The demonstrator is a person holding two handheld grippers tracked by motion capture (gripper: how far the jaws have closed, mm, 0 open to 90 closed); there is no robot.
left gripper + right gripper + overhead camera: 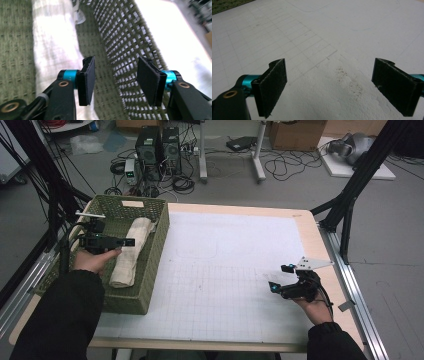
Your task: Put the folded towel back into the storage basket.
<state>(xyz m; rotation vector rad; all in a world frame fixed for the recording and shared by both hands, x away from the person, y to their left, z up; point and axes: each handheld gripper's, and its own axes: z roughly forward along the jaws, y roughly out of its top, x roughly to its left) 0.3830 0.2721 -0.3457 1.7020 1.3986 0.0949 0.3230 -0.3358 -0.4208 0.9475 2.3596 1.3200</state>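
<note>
A: High view first. What's around?
B: A green basket (150, 265) at the tabletop's (240, 270) left edge, with a rolled cream towel (131, 251) lying inside along its right wall. The left tool (131, 241) hangs over the towel. The right tool (281, 277) is near the right edge.

A: Left gripper view?
B: Jaws apart, nothing between them; the towel lies below, pale and ribbed, beside the mesh wall.

A: Right gripper view?
B: Jaws wide apart over the bare white mat (317, 32).
</note>
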